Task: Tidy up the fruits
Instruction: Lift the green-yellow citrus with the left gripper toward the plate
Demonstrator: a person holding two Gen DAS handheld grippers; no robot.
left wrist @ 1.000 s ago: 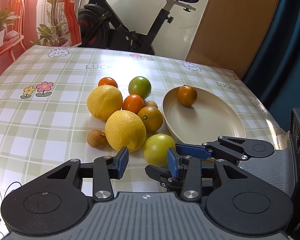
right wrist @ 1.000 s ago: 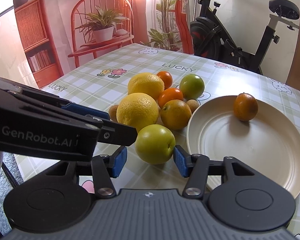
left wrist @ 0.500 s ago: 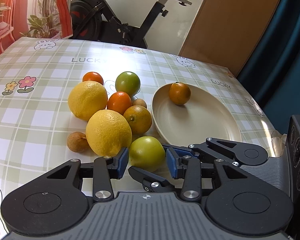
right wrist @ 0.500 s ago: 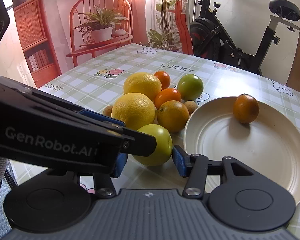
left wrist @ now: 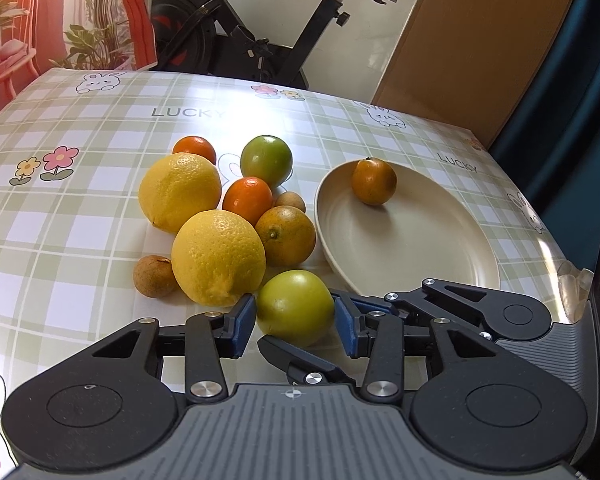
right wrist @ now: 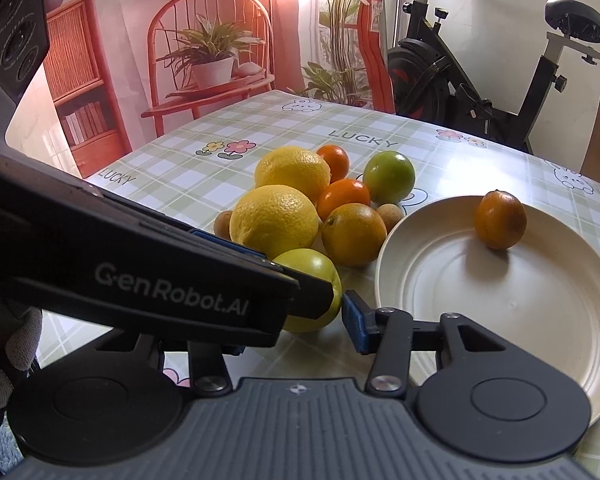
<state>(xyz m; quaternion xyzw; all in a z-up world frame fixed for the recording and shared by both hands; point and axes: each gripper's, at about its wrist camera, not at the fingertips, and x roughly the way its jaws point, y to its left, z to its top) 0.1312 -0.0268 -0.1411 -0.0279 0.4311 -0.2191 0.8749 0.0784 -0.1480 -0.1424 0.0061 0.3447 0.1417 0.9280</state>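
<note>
Left wrist view: the left gripper [left wrist: 295, 322] points down at the near green fruit [left wrist: 296, 306], which sits on the table [left wrist: 60, 220] dead ahead between the blue pads [left wrist: 244, 322]. Both pads look flush on its flanks, so I read it as clamped on the fruit. The fruit is round, so there is no long axis to align to. The lemon [left wrist: 218, 258] is just beside the fruit, up-left. The plate [left wrist: 412, 248] is up-right of it, rim close, with one orange [left wrist: 374, 181] already at the plate's far side. The right gripper [left wrist: 300, 320] comes in from the right and straddles the same fruit: one finger passes in front of it, the other behind my right pad.

Right wrist view: the near green fruit [right wrist: 316, 272] is straight ahead, and the plate [right wrist: 480, 300] is immediately to its right. The right gripper [right wrist: 296, 316] has just been closing with the fruit between its jaws. The visible pad [right wrist: 354, 320] is at the fruit's edge. The other pad is hidden under the left gripper's finger, which crosses over the fruit, so I can't confirm a grip.

My call: the next move is a short shift right onto the plate. The right hand is on the plate side. Two tools are crossed on one fruit, so one has to back out first or they foul each other.
</note>
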